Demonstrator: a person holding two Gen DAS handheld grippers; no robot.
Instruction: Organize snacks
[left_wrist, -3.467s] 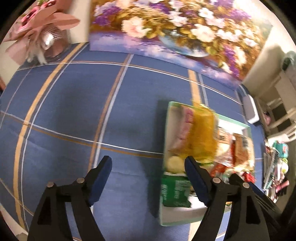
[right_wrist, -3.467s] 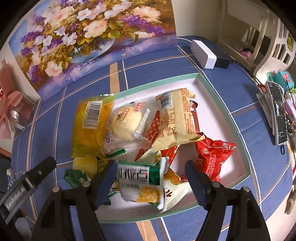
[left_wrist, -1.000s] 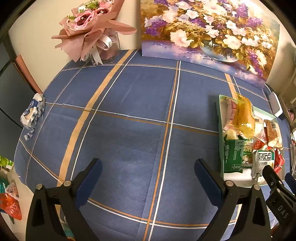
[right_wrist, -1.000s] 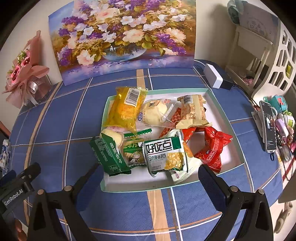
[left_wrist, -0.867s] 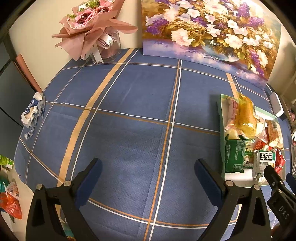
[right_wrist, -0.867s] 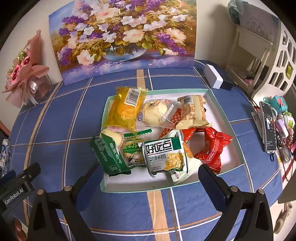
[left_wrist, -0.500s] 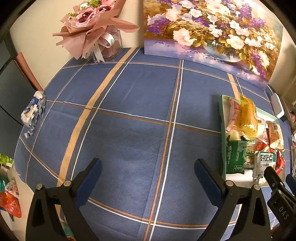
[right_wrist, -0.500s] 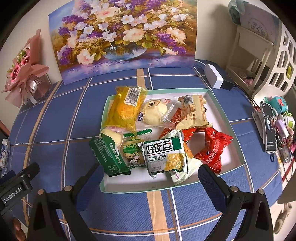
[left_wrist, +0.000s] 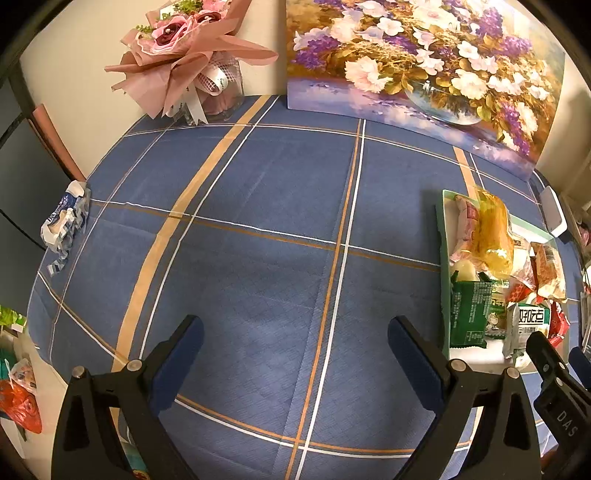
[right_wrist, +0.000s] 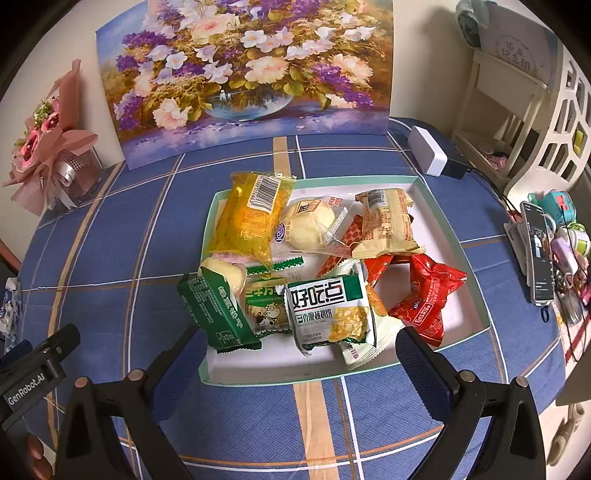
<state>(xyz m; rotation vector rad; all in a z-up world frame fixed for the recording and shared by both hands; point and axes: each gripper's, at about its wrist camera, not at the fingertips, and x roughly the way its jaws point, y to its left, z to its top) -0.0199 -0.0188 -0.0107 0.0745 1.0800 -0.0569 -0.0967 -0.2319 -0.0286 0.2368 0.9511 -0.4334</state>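
A shallow white tray with a mint-green rim (right_wrist: 436, 201) lies on the blue plaid tablecloth and holds several snack packets: a yellow bag (right_wrist: 251, 214), a bun in clear wrap (right_wrist: 308, 225), a beige packet (right_wrist: 386, 223), a red packet (right_wrist: 428, 291), a dark green packet (right_wrist: 216, 308) and a green-and-white packet (right_wrist: 328, 314). My right gripper (right_wrist: 299, 347) hangs open just in front of the tray's near edge, holding nothing. My left gripper (left_wrist: 295, 343) is open over bare cloth, well left of the tray (left_wrist: 441, 236).
A flower painting (right_wrist: 243, 74) leans on the back wall, with a pink bouquet (left_wrist: 188, 62) to its left. A crumpled wrapper (left_wrist: 62, 221) lies at the table's left edge. A white box (right_wrist: 426, 155), a phone (right_wrist: 537, 247) and small items sit to the right.
Both grippers have pulled back and up from the tray since 3.5 s ago, widening the view. Over the last second nothing has visibly moved.
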